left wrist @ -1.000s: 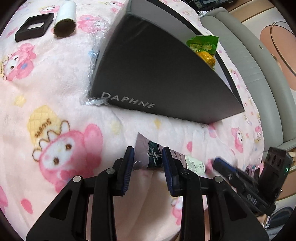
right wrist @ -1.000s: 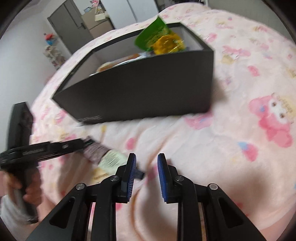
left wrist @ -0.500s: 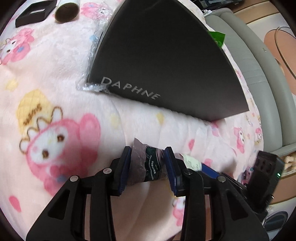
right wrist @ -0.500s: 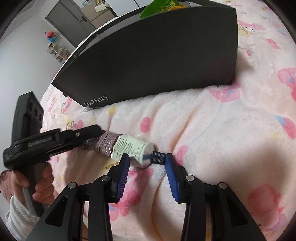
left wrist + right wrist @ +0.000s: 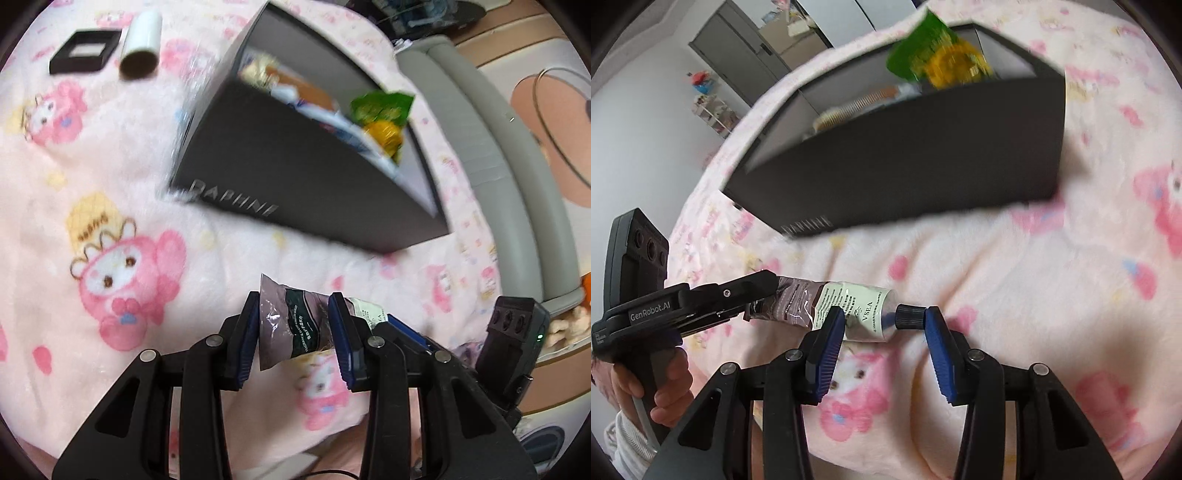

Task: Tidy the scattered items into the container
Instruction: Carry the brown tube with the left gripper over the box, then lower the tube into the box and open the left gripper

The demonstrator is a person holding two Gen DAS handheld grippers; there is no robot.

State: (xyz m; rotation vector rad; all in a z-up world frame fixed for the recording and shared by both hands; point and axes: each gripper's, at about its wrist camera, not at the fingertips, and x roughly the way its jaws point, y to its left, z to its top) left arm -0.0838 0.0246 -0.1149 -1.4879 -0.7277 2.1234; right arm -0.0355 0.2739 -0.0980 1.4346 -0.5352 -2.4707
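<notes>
Plastic squeeze tube [image 5: 849,308], mauve at crimped tail, pale label, small black cap [image 5: 910,316]. Lifted just clear of pink cartoon blanket [image 5: 110,155] on bed, near front wall of black box [image 5: 303,177]. Left gripper [image 5: 293,332] fingers [image 5: 246,332] narrow, clamped on flat crimped end; foil wrinkled and dented there. Right gripper [image 5: 882,347] fingers [image 5: 827,349] roughly half spread, having just widened, bracketing cap end; one pad at tube shoulder, other just beside cap, no clear squeeze. Likely light, soft-walled, partly used; body buckles under pressure, glossy film probably slippery. Crimp is stiffest flat spot, best hold, but long body may droop or swing from it. Cap hard and round, poor purchase, may twist. Avoid hard pinch mid-body, contents could ooze. Box already holds green snack pouch [image 5: 380,110] and other blurred items, open room at near side. White roll [image 5: 142,40] and black square frame [image 5: 85,51] well apart on blanket, not yet tidied.
</notes>
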